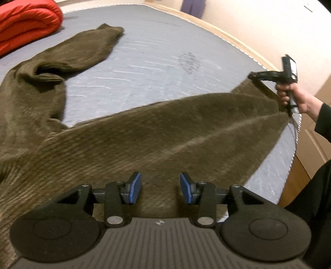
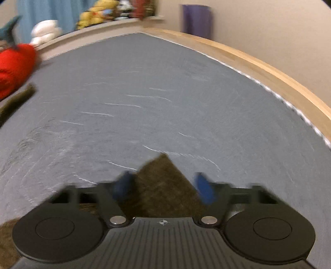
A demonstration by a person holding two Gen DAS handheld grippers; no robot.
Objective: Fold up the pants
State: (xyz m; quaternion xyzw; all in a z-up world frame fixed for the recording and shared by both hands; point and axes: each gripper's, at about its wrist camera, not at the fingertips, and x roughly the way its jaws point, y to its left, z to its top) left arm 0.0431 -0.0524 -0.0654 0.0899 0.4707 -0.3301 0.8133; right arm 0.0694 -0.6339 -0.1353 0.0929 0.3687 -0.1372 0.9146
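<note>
1. There are no words, names or numbers to read anywhere.
2. The only sign is a small round cross mark on each gripper's grey ribbed body.

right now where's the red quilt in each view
Left wrist: red quilt fills the top-left corner, beyond the pants.
Right wrist: red quilt at the left edge, upper half, blurred.
Shared landmark: the purple thing against the far wall, past the mattress corner.
</note>
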